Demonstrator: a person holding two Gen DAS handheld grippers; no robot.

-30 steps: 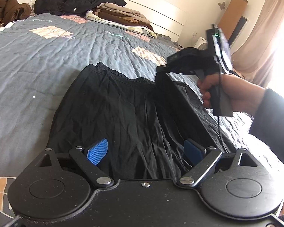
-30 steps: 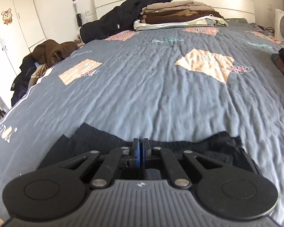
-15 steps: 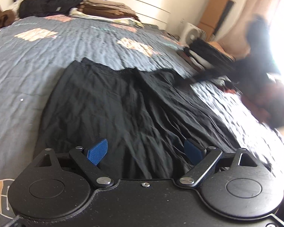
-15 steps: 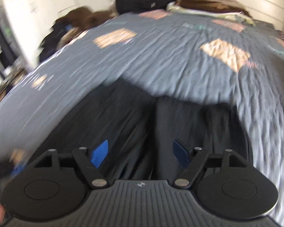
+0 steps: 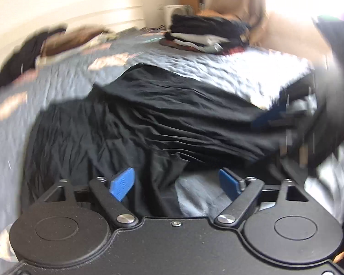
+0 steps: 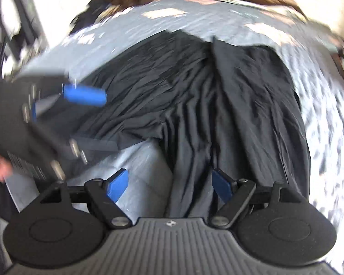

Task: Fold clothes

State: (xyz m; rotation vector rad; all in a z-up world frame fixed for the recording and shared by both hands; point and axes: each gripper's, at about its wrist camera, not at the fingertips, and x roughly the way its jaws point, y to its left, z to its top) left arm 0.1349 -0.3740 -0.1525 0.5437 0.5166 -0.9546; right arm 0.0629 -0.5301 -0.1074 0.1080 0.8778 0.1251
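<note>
Black shorts (image 5: 149,119) spread over bed (image 5: 217,68), ready for folding; left gripper (image 5: 176,183) and right gripper (image 6: 170,184) both released, grasping nothing.

Garment (image 5: 172,119) on the bed (image 5: 217,68), folded stack (image 5: 201,34) behind it at the bed's far edge

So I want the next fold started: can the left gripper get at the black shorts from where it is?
Probably yes. The left gripper is open right over the black shorts, with nothing between its fingers and the cloth.
</note>
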